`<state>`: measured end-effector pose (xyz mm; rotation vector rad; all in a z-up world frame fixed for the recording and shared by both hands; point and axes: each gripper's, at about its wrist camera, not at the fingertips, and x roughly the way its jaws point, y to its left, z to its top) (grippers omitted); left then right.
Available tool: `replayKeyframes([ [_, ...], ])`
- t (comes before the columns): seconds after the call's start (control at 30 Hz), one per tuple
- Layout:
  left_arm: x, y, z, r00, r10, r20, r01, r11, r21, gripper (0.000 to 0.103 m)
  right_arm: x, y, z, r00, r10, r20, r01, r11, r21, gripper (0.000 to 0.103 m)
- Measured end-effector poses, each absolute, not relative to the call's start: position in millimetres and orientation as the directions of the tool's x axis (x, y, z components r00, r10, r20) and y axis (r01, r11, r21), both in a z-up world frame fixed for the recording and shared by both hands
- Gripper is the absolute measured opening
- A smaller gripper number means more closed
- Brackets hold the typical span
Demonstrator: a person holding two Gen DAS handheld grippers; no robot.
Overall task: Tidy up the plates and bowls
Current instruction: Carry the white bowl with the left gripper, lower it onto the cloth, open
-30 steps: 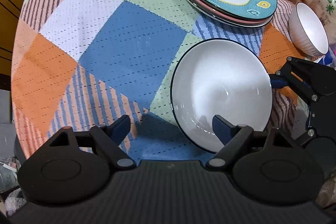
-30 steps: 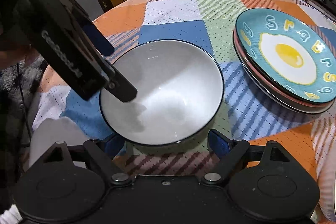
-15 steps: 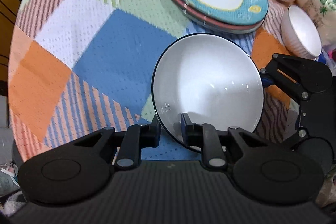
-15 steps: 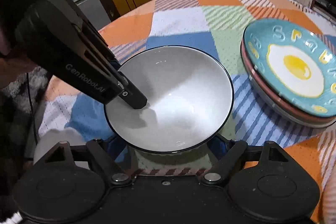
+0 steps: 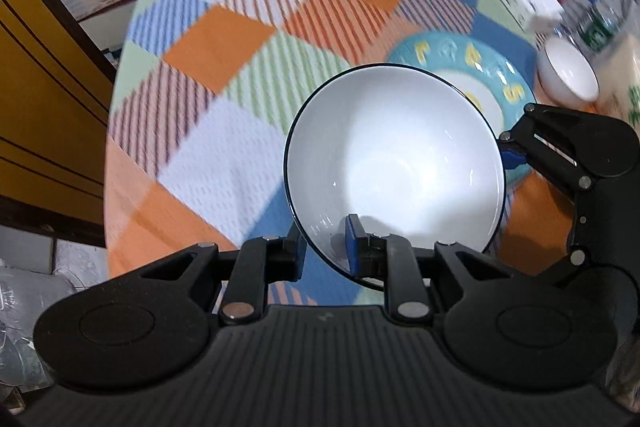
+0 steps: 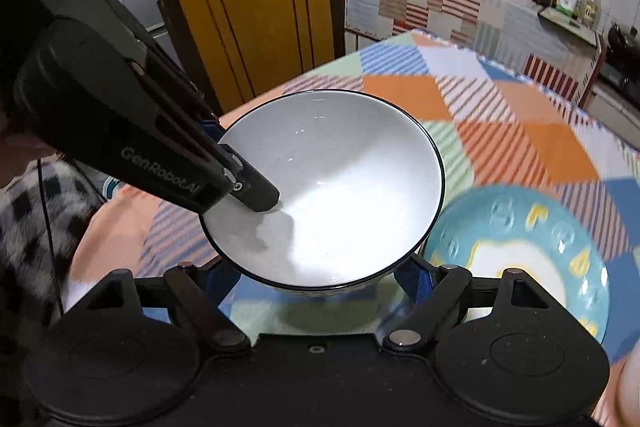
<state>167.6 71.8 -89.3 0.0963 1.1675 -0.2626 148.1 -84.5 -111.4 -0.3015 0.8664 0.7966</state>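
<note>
Left wrist view: the left gripper (image 5: 324, 247), spread wide a second ago, is now clenched on the near rim of the white bowl (image 5: 394, 163), which has risen off the table (image 5: 224, 67). Right gripper (image 6: 320, 277) stays spread beneath it, cradling; transfer toward the egg plate (image 6: 532, 259) appears underway.

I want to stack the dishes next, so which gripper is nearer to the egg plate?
Right. The right gripper cradles the big white bowl beside the egg plate; the left gripper pinches the bowl's far rim.
</note>
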Motion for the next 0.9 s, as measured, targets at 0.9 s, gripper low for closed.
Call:
replayKeyframes([
  [0.9,388,-40,-102,0.377,-0.285,-0.881,0.366,0.92,-0.141,0.019,343,-167,-118,0.445,0.333,-0.831,-0.504,0.86,0.074,0.086],
])
